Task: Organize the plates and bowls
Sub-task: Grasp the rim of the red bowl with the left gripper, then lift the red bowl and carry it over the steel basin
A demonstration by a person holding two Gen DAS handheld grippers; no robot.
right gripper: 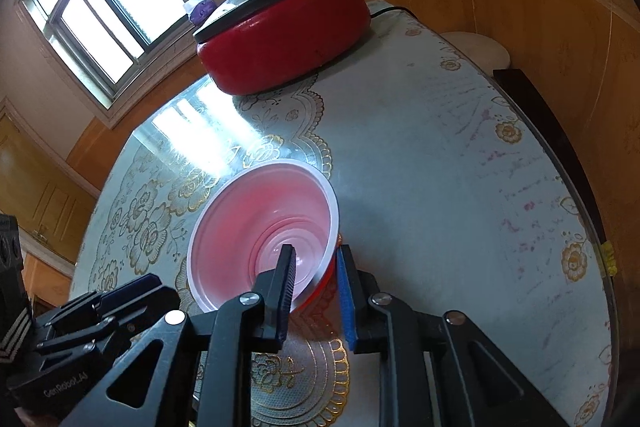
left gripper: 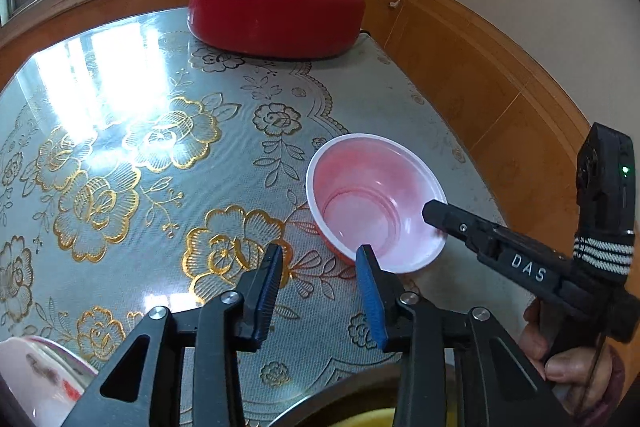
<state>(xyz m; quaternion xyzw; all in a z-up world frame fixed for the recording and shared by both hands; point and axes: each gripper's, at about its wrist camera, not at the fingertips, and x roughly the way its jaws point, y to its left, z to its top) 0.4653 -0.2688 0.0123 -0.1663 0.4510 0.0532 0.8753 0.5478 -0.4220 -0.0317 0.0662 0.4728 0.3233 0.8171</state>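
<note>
- The pink plastic bowl (right gripper: 264, 227) sits tilted on the floral tablecloth (left gripper: 140, 155), near the table's right edge, its near rim lifted; my guess is it tilts because a jaw is already under or against that rim.
- The right gripper (right gripper: 316, 259) straddles the bowl's near wall: one finger reaches inside the bowl, the blue-padded finger stands outside it. The jaws are parted with a gap left between them and the wall, so this reads as a grasp being set up, not a firm hold.
- From the left wrist view, the right gripper comes in from the right over the rim, which suits a pinch on the thin wall.
- The left gripper (left gripper: 320, 263) hovers just beside the bowl's near-left edge, jaws spread wide and holding nothing; it is probably kept close to steady or receive the bowl.
- A white dish (left gripper: 36, 375) shows at the lower-left corner and a metal-rimmed vessel (left gripper: 340, 391) at the bottom, likely other pieces to sort.
- The red lidded electric pot (left gripper: 276, 7) stands well apart at the table's far side.
</note>
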